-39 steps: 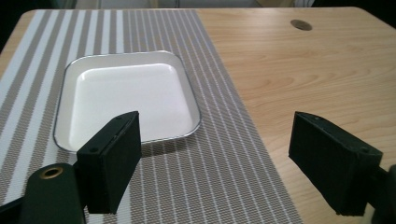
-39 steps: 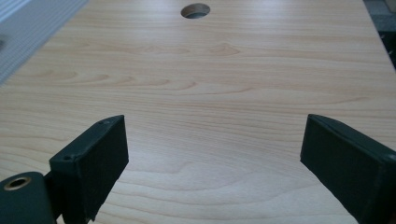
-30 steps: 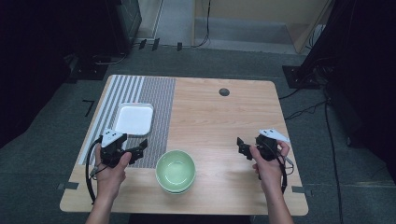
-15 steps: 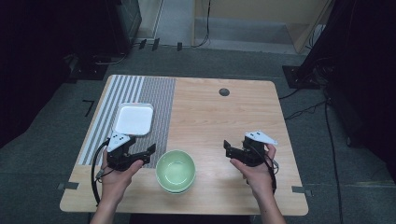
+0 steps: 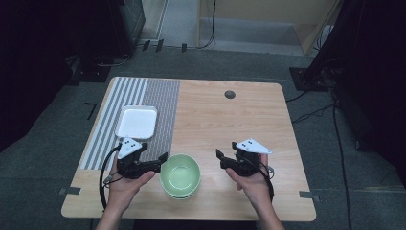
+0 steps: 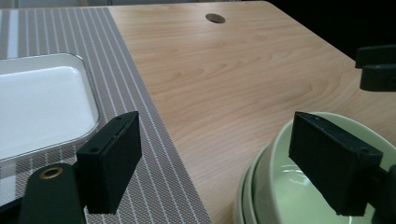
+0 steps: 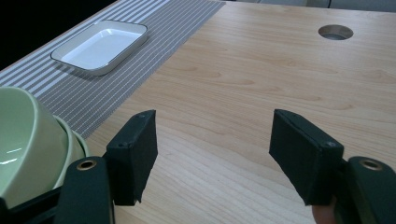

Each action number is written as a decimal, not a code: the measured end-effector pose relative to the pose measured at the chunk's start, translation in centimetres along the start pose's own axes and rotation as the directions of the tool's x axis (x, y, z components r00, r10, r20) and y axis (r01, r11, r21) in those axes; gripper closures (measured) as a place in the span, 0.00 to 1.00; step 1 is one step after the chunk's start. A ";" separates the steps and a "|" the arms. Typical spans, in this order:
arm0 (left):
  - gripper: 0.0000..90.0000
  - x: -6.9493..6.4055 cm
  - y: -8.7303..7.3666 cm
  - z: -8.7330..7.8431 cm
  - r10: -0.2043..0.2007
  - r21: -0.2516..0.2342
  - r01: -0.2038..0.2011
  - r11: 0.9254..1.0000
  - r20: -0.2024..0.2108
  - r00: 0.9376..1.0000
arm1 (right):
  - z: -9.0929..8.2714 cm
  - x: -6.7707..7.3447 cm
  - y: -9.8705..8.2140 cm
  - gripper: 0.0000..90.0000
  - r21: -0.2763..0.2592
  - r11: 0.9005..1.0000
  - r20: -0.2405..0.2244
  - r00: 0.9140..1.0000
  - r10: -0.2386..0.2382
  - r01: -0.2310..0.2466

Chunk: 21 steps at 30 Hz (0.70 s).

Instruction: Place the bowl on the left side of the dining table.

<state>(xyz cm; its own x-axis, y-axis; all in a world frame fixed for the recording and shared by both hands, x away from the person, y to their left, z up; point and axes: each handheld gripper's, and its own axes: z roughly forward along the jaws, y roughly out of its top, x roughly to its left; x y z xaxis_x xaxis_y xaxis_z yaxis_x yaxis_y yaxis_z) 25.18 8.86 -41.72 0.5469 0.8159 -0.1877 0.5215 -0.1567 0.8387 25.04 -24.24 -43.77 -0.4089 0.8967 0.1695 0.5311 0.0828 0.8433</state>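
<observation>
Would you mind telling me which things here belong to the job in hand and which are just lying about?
In the job:
- green bowls, stacked, between the grippers
- left gripper, open, one jaw over the bowls' rim
- right gripper, open, nothing between its jaws, which have just been closing

Lying about:
- white tray
- striped mat

Bowls point(image 5: 180, 175): pale green, glazed ceramic look, glossy, smooth; highlights inside. Tray point(image 5: 136, 121): white, enamel-like, smooth, slight sheen, thin dark rim. Mat point(image 5: 158, 105): woven cloth or vinyl mesh, grey with white stripes, matt, textured. Table point(image 5: 230, 120): light wood grain, smooth, satin. Left tongs point(image 6: 224, 154), right tongs point(image 7: 212, 154): black plastic, matt, brass-coloured metal inserts.
</observation>
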 end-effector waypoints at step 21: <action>0.27 -1.5 -0.7 1.7 0.040 0.092 -0.043 0.995 0.036 0.999 | 0.1 5.0 0.2 0.58 0.014 1.000 -0.134 0.991 0.010 -0.009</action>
<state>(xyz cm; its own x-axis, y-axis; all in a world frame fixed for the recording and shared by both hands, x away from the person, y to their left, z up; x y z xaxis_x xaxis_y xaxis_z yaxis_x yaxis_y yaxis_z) 25.04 6.78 -42.91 0.5903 0.7887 -0.1721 0.5553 -0.2420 0.7956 23.13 -19.70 -42.79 -0.4993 0.8310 0.2452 0.5447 0.0810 0.8347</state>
